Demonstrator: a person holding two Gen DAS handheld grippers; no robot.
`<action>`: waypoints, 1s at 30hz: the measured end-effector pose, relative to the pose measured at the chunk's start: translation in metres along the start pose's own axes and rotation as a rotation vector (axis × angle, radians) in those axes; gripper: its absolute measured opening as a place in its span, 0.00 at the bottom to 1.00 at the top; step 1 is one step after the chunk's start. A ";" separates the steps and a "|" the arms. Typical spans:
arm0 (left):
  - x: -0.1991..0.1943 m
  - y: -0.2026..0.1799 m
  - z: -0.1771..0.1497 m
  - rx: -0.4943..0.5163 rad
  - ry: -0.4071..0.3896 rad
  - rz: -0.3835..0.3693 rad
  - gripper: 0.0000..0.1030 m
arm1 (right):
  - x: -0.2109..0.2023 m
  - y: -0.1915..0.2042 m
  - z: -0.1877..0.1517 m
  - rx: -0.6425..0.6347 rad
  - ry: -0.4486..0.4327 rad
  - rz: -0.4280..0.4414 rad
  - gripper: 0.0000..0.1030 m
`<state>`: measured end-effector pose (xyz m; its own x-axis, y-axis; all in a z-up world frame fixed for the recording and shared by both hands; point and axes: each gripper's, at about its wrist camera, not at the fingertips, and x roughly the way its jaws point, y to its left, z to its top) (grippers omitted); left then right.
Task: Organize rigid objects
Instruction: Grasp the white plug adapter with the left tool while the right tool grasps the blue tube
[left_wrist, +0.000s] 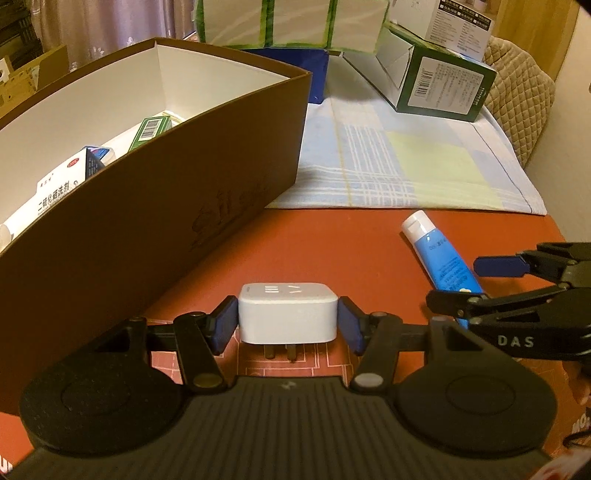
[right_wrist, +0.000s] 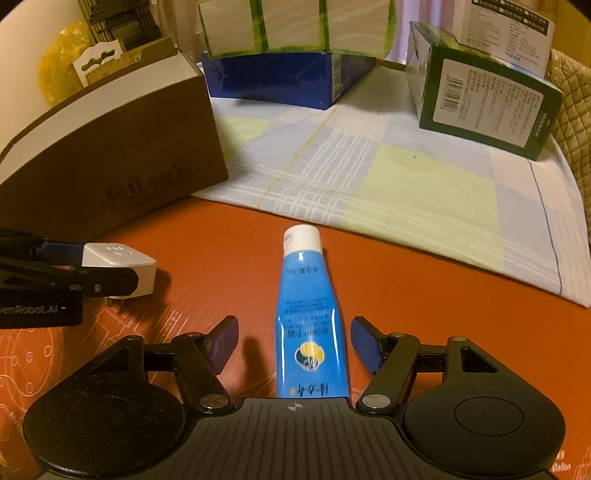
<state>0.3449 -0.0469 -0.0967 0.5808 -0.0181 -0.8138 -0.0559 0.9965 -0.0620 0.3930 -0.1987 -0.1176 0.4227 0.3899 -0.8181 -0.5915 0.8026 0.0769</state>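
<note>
My left gripper is shut on a white plug adapter, prongs pointing down, just above the red table. It also shows in the right wrist view. A blue tube with a white cap lies on the table between the open fingers of my right gripper, which do not touch it. The tube also shows in the left wrist view, with the right gripper around it. A brown open box stands left of the adapter.
The brown box holds several small medicine cartons. A checked cloth covers the far table. On it stand a blue box, a green carton and white-green packs.
</note>
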 end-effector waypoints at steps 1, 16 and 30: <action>0.001 0.000 0.001 0.006 -0.003 0.002 0.53 | 0.002 0.000 0.000 -0.004 -0.002 -0.006 0.63; 0.007 -0.004 0.003 0.019 0.000 0.018 0.53 | 0.021 0.007 0.004 -0.056 -0.031 -0.037 0.37; 0.004 -0.006 0.000 0.031 0.010 0.029 0.53 | 0.013 0.021 -0.005 -0.120 -0.008 0.014 0.36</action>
<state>0.3477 -0.0526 -0.0991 0.5715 0.0103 -0.8205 -0.0475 0.9987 -0.0206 0.3822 -0.1791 -0.1298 0.4191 0.4043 -0.8129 -0.6748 0.7377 0.0190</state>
